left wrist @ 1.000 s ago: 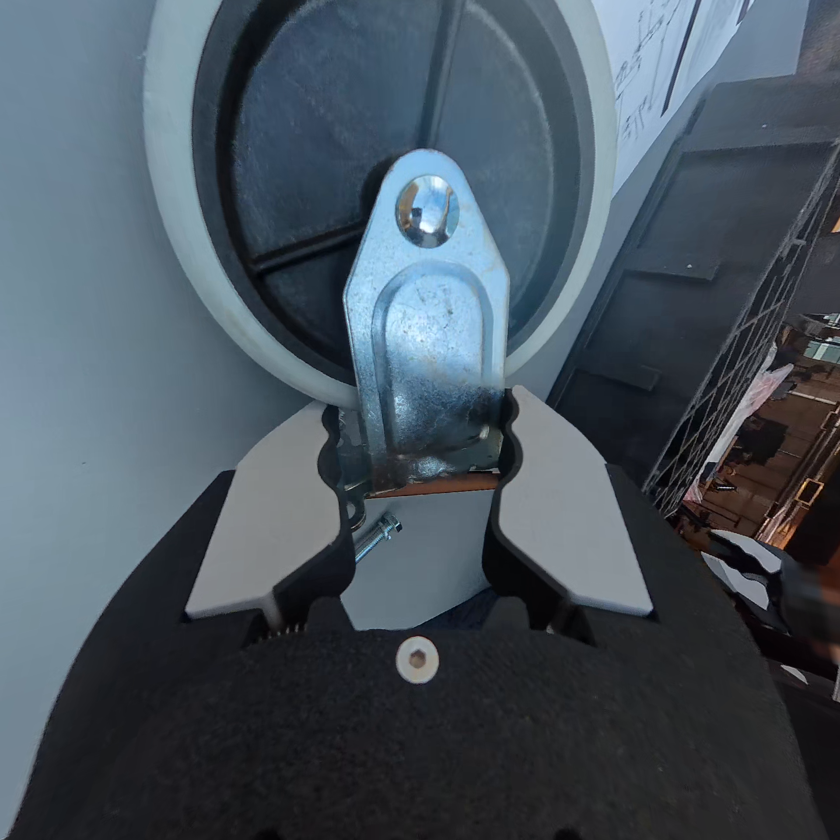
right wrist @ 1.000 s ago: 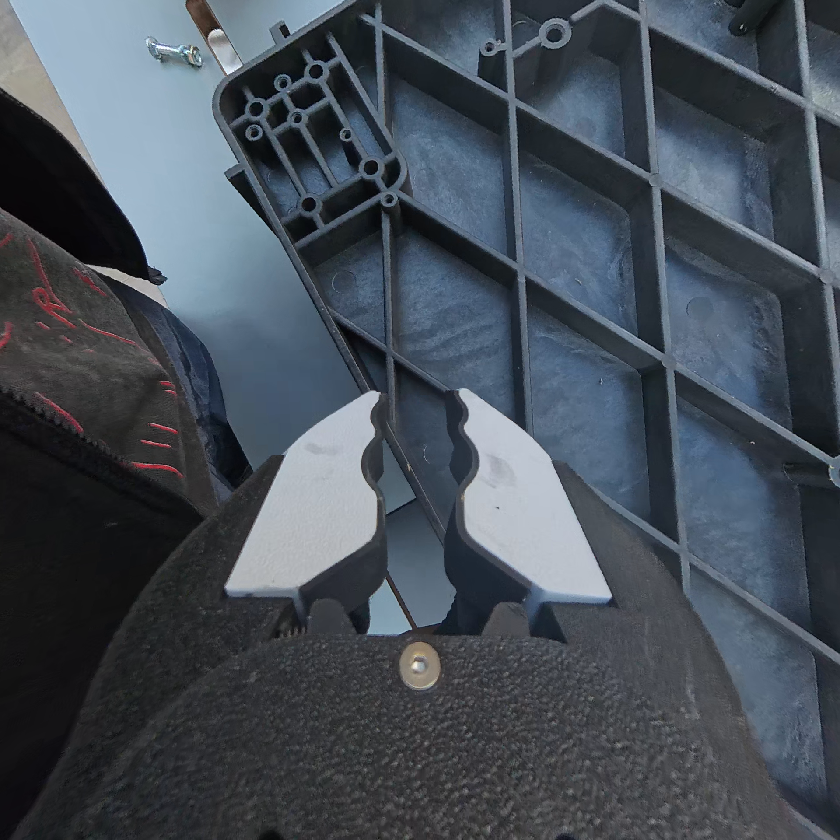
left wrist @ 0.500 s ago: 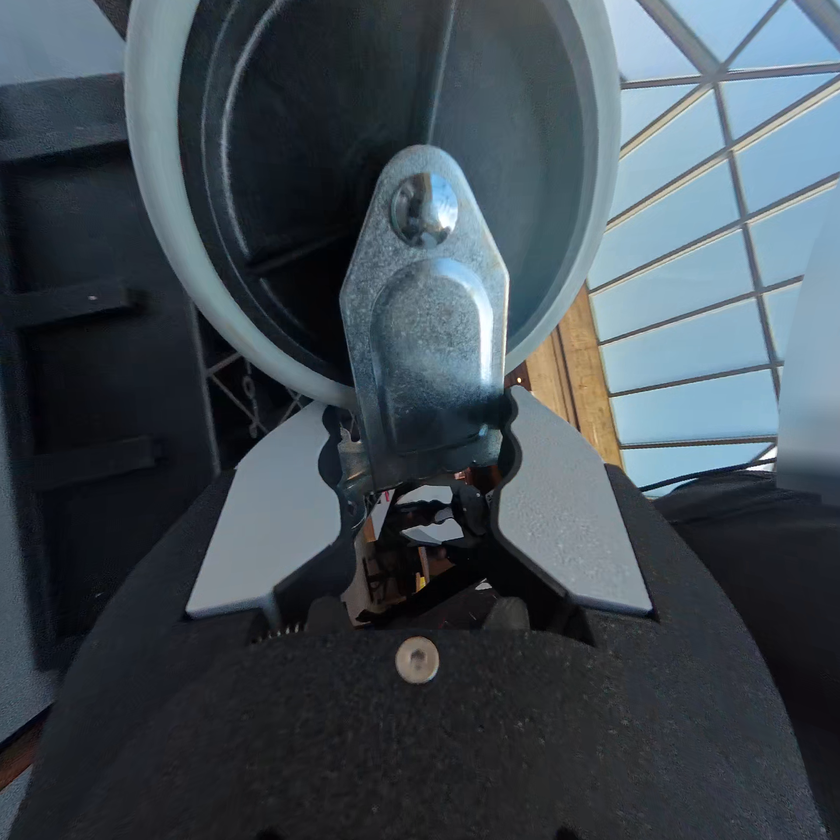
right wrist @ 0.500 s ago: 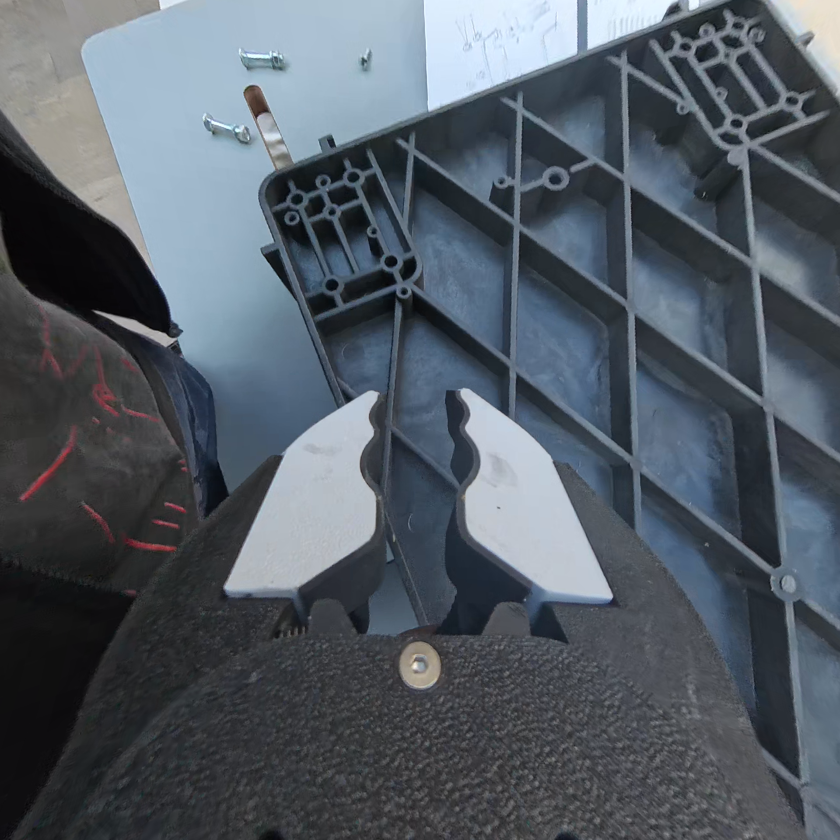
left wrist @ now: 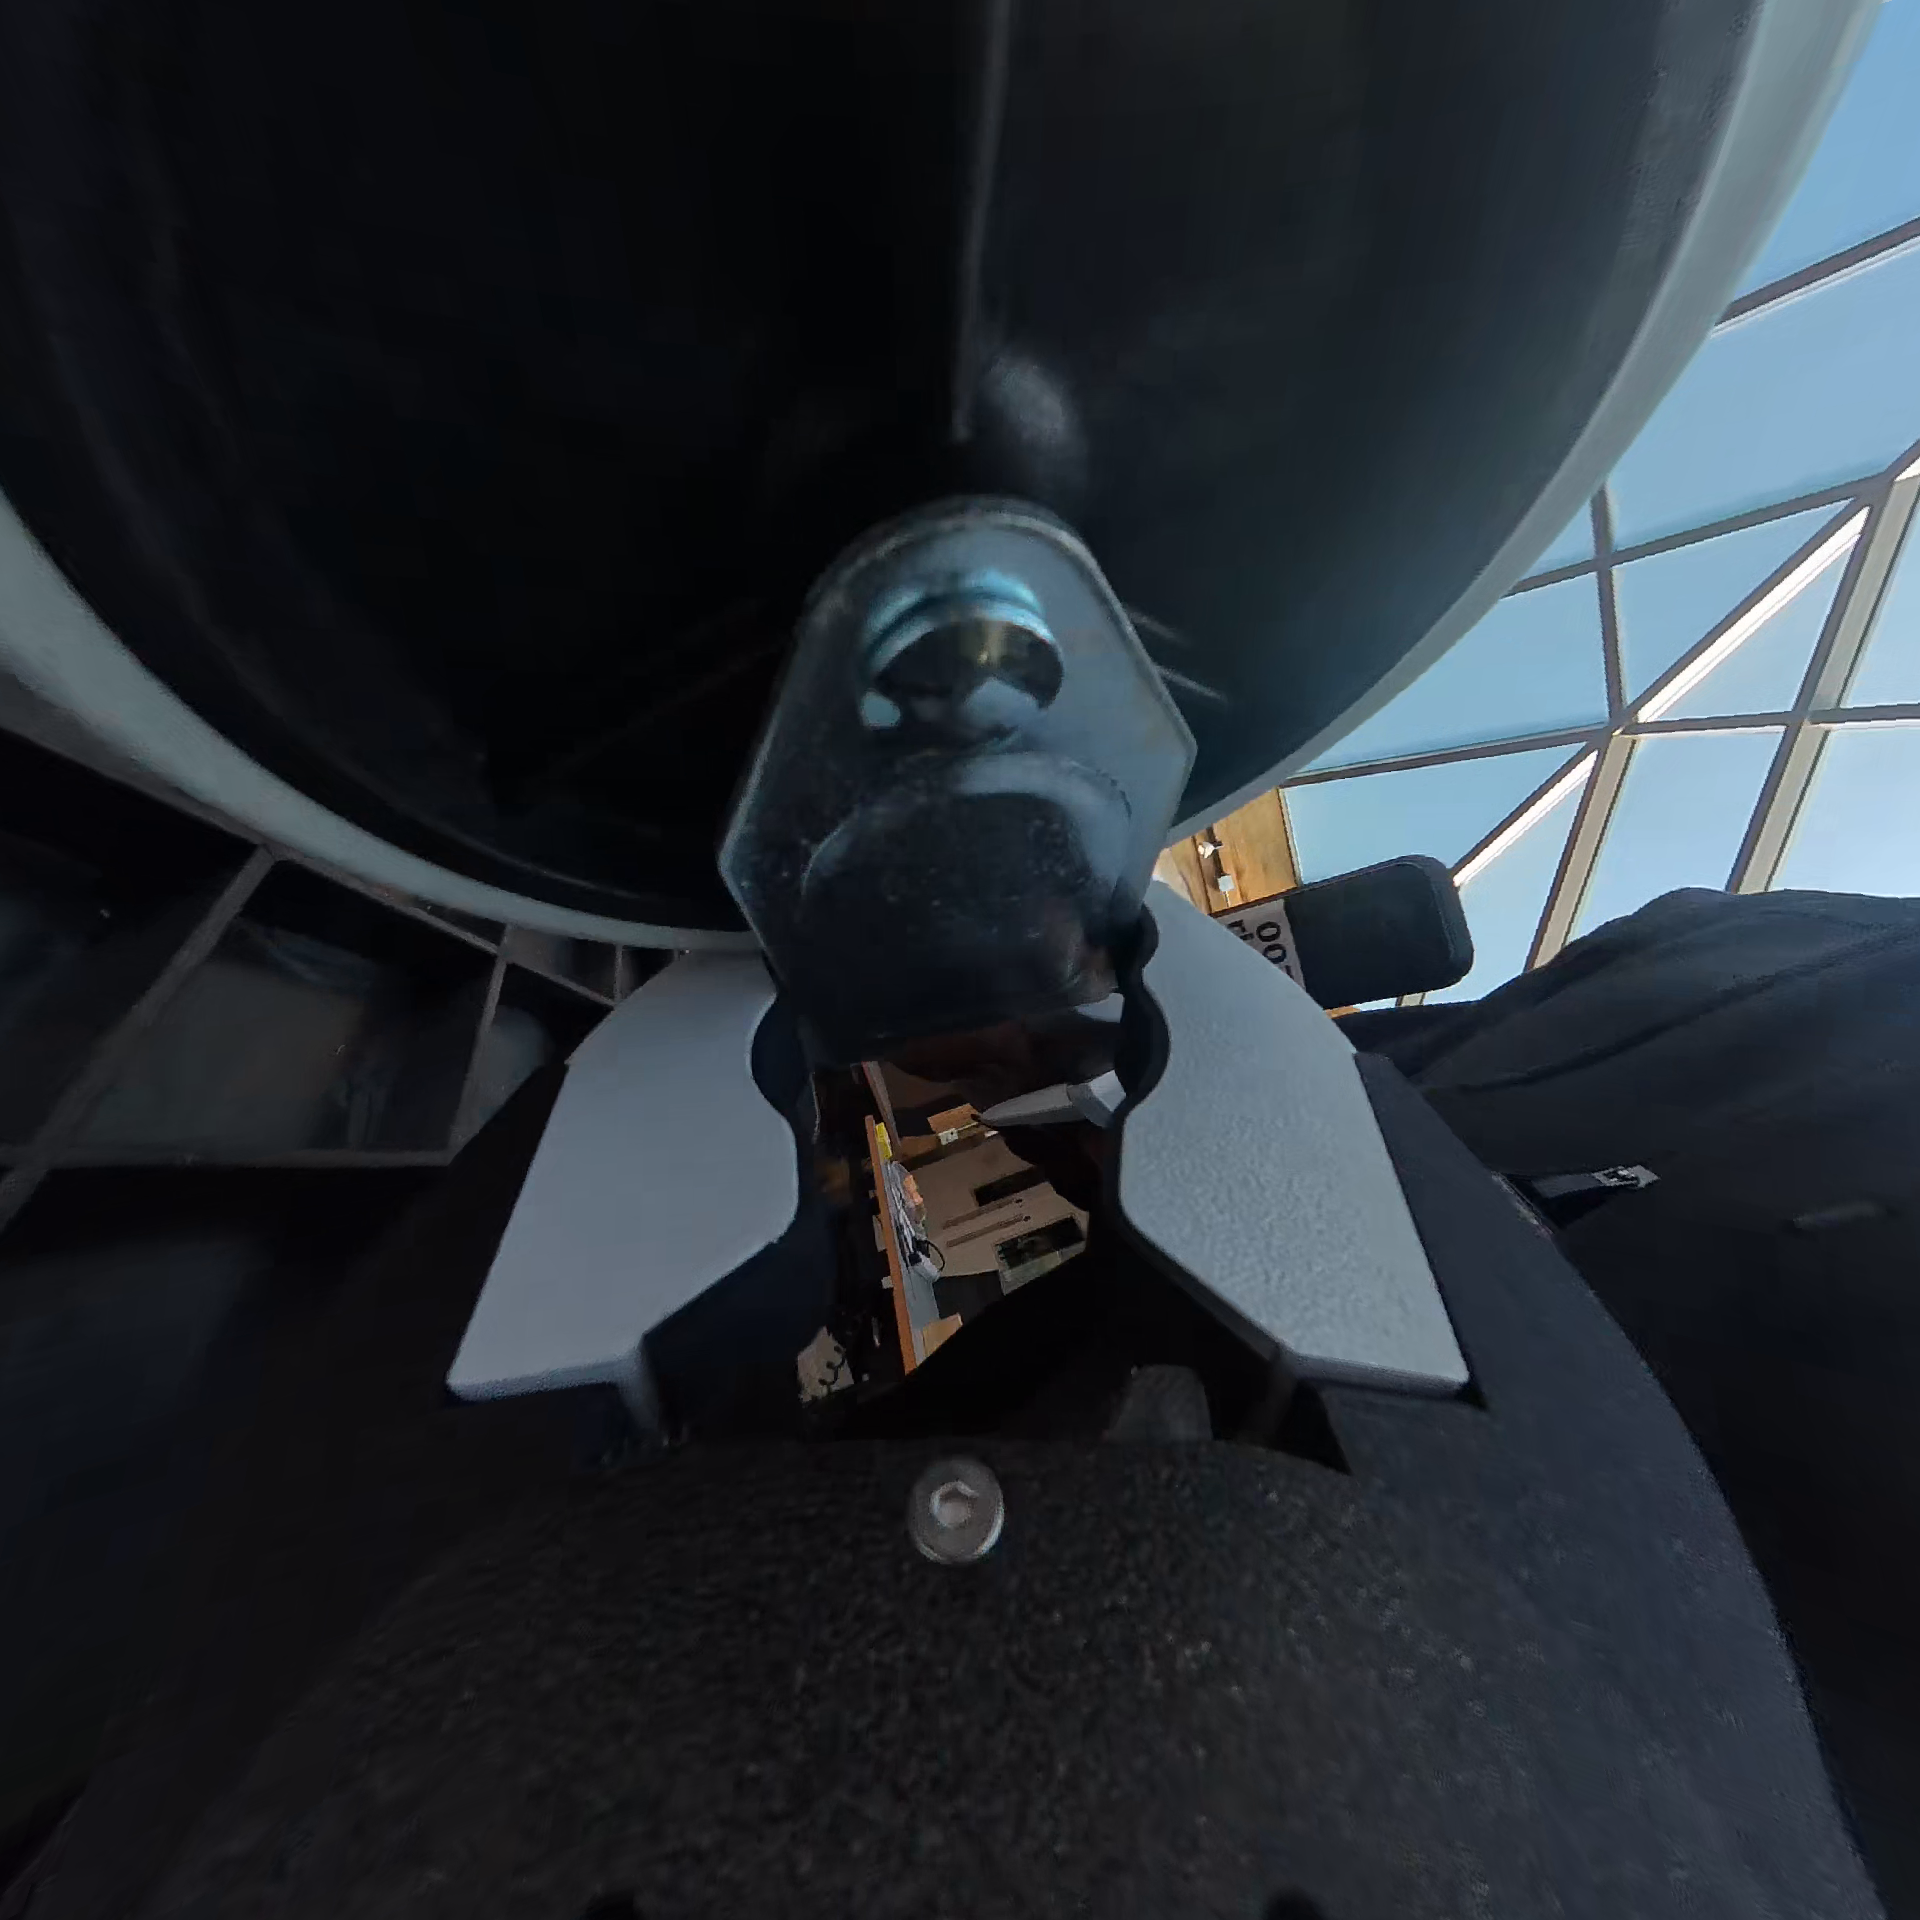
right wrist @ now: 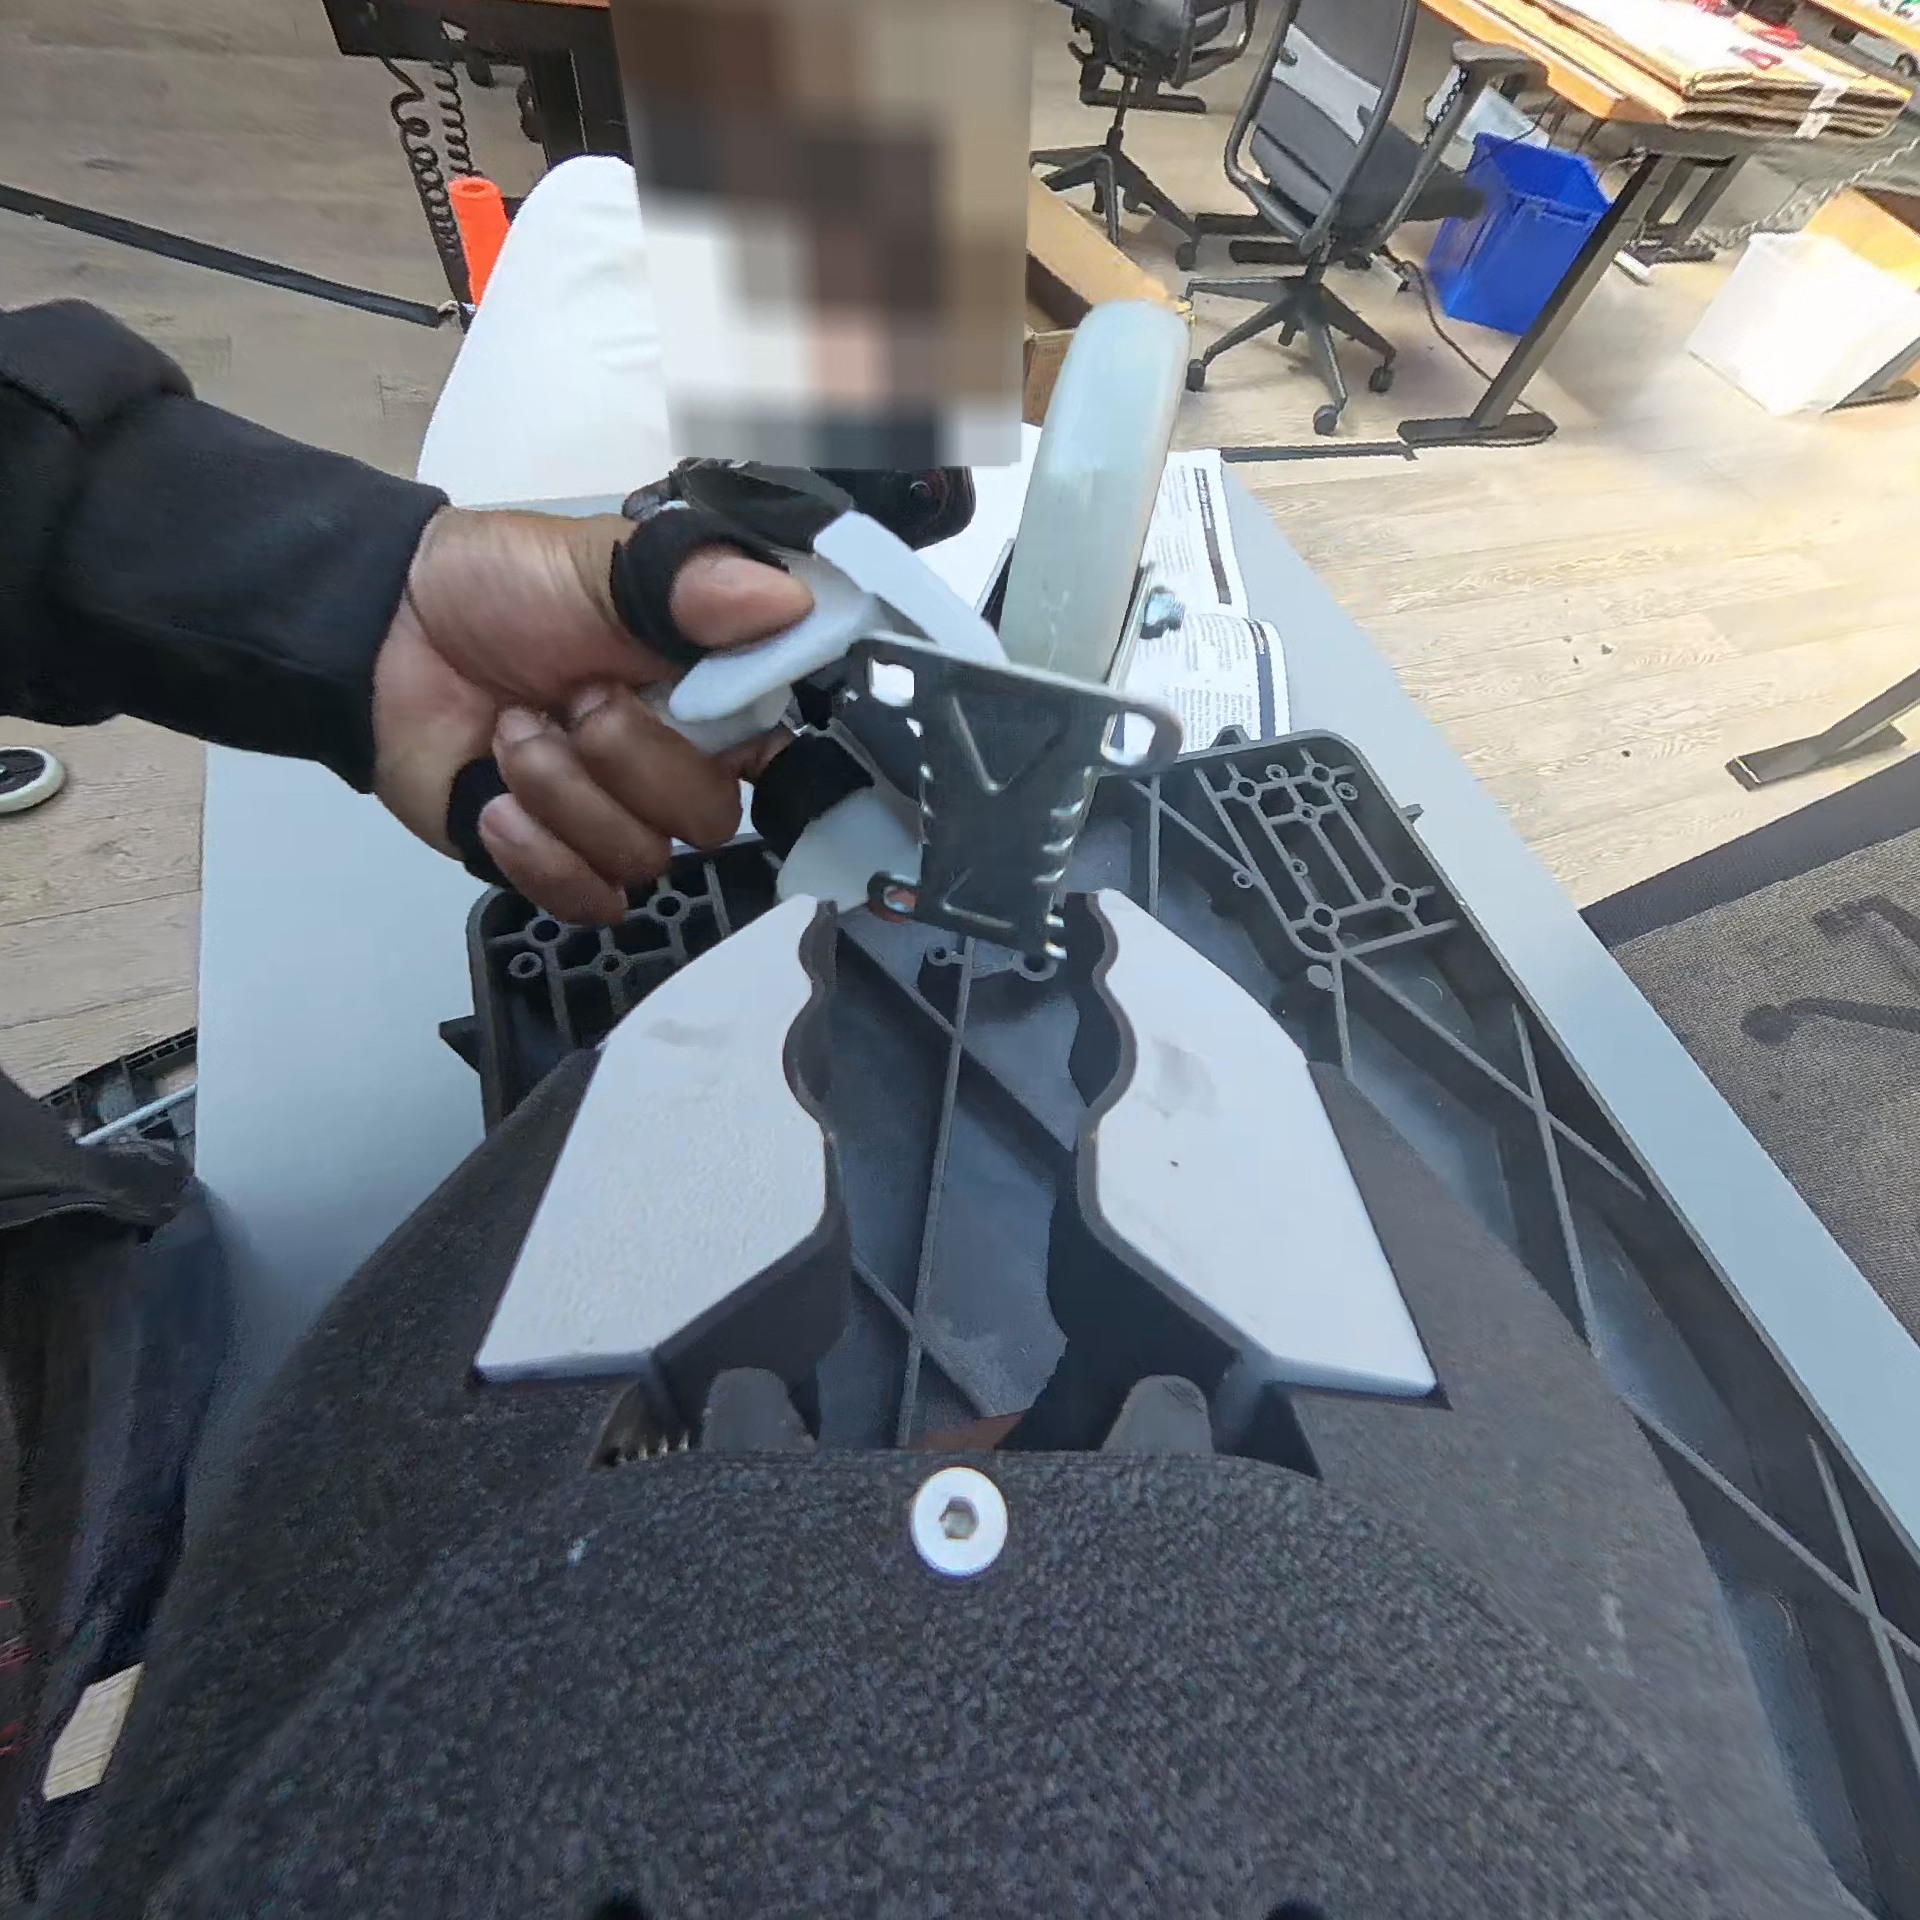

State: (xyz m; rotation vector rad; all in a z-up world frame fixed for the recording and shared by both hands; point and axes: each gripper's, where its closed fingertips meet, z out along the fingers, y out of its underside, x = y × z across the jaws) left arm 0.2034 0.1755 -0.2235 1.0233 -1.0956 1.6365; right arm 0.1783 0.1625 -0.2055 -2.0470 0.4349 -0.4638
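Above a grey table (right wrist: 312, 935), left fingers (left wrist: 1226, 1122) clamp the caster bracket (left wrist: 956, 790); right fingers (right wrist: 707, 1122) gape empty.

Pale wood-plank flooring (right wrist: 1538, 561) fills the upper part of the right wrist view, with a grey carpet (right wrist: 1787, 997) at the right edge. Black office chairs (right wrist: 1320, 197) stand at upper right beside a blue bin (right wrist: 1512, 234) and a wooden desk (right wrist: 1621, 73). In the left wrist view, a gridded skylight (left wrist: 1714, 665) shows blue sky at upper right.
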